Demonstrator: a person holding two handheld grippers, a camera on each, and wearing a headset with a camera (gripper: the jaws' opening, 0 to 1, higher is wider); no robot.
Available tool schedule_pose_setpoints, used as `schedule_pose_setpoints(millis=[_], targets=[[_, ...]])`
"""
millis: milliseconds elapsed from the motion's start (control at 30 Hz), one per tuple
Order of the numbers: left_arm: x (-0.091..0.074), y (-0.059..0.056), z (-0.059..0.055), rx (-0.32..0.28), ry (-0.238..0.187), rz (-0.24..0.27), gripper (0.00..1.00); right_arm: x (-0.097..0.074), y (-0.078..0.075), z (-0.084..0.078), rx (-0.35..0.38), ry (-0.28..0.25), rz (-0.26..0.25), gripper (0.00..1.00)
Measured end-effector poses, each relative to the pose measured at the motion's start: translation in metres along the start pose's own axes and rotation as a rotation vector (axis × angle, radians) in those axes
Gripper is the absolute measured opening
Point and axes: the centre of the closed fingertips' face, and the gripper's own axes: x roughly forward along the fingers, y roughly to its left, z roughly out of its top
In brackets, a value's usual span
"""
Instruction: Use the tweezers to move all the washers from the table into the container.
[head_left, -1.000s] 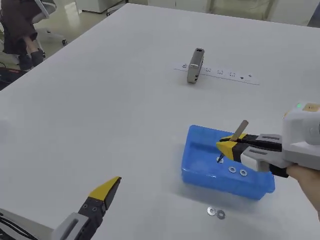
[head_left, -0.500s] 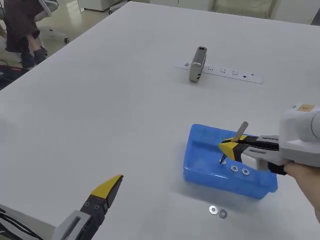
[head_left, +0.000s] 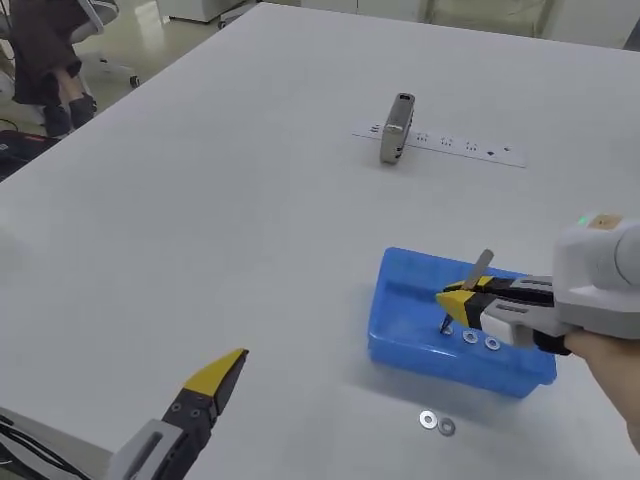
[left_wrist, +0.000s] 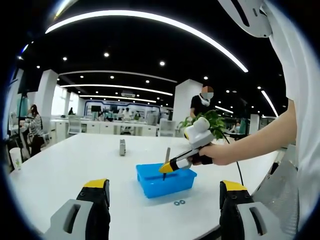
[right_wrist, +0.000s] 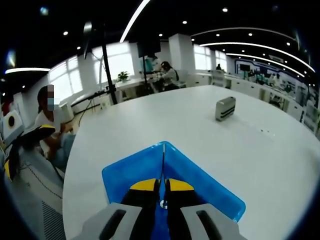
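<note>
Task part done. Two small metal ring washers lie inside the blue rectangular plastic container at the near right of the white worktop. Two loose washers lie on the worktop just near of it, not yet moved. The right gripper has its fingers pinched on the slim metal tweezers, tips down inside the container; whether they carry a washer cannot be told. The left gripper has its fingers wide and sits at the near left.

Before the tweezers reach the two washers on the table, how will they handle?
The washers look thin, flat and shiny: probably light, and likely to slide on the smooth table. Lying flat, they should not roll. Close together, one may nudge the other.
</note>
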Motion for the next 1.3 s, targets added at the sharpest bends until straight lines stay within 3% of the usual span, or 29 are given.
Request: schedule_pose_setpoints(millis=[767,1300], targets=[[-0.001,0.000,0.000,0.001,-0.004,-0.001,0.92,-0.006,0.004,0.006,0.000,-0.018,-0.015,0.03],[-0.002,0.000,-0.001,0.001,-0.003,-0.001,0.92,-0.032,0.024,0.030,-0.015,-0.099,-0.009,0.03]])
